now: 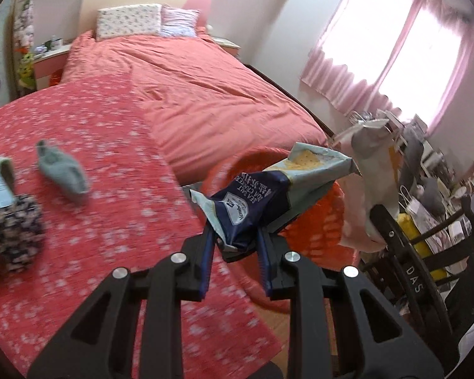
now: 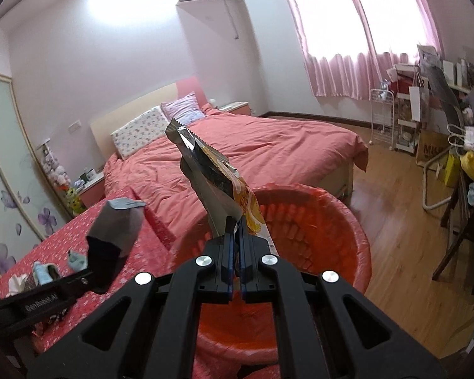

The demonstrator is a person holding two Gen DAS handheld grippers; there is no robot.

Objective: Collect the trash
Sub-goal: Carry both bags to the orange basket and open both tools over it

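The left claw (image 1: 237,246) is clenched on a blue and white cracker bag (image 1: 262,195). The bag hangs over the red bin (image 1: 316,230), at about 1 o'clock from the claw. The right claw (image 2: 236,246) is pinched tight on a shiny snack wrapper (image 2: 211,173), which sticks up at 11 o'clock, over the same bin (image 2: 347,227). A gray sock (image 1: 61,170) lies on the red flowery cloth (image 1: 110,158).

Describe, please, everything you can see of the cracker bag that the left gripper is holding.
The cracker bag is a crumpled foil-like snack packet, dark navy at the held end and pale blue with a cracker picture toward the torn-open top. White print reads "SEA SALT", seen upside down. The left gripper pinches its lower end between its blue-padded fingers. The bag hangs in the air, slanting up to the right, in front of the orange bin.
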